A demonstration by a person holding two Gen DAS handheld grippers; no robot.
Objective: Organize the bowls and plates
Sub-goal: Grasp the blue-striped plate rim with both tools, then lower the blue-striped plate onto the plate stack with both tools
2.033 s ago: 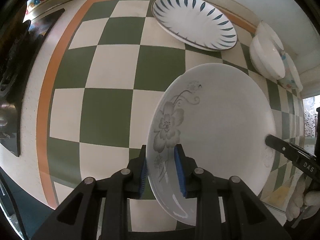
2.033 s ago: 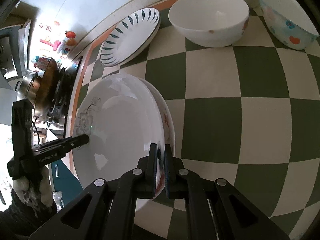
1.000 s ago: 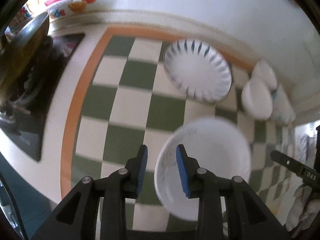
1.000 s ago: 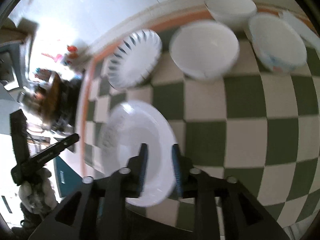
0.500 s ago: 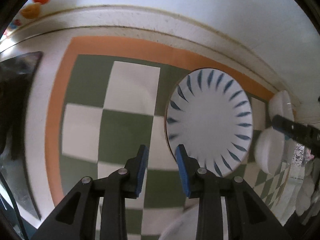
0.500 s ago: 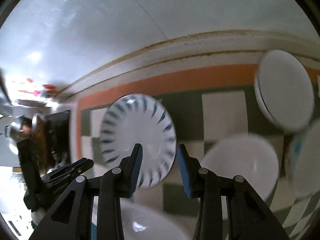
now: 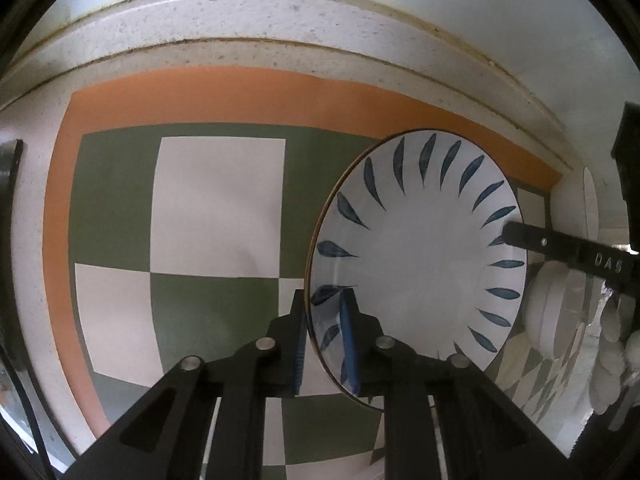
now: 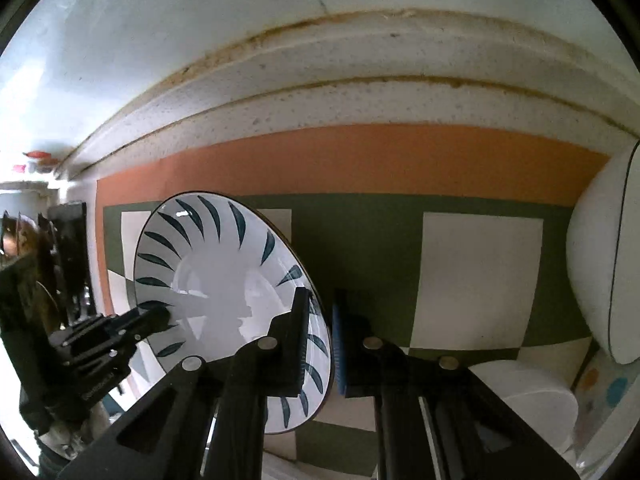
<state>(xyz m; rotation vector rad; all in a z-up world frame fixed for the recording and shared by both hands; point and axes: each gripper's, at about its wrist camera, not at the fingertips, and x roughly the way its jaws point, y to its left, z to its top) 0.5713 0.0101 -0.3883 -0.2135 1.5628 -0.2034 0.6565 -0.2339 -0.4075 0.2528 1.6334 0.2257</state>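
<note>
White ceramic with blue leaf marks: the plate (image 7: 420,264) lies on the green-and-cream checked mat (image 7: 216,216) on the desk, near the orange border. Left wrist view: the left gripper (image 7: 325,340) has its jaws straddling the plate's near-left rim, apparently clamped on it. The right gripper (image 7: 560,246) reaches the opposite rim. Right wrist view: the right gripper (image 8: 322,344) straddles the plate (image 8: 224,288) rim; jaws slightly apart, contact unclear. White bowls (image 8: 600,264) stand at right.
</note>
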